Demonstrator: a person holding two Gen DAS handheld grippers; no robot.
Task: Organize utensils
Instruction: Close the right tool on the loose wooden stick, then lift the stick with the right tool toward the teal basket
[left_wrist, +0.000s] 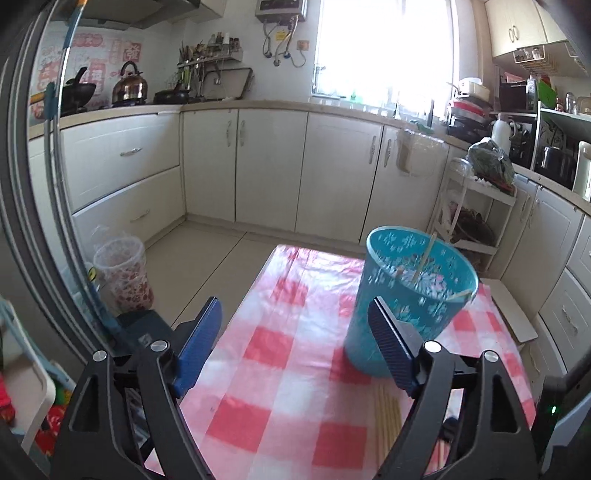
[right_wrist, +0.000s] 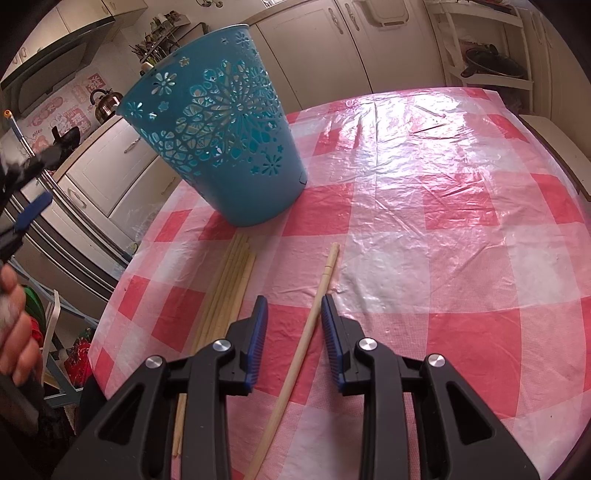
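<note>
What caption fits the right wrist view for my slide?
Open right gripper straddles a single chopstick on the checked tablecloth, beside a chopstick bundle and teal basket.

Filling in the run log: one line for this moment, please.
left gripper open, empty | right gripper open astride single wooden chopstick | teal perforated plastic basket upright, chopsticks inside
</note>
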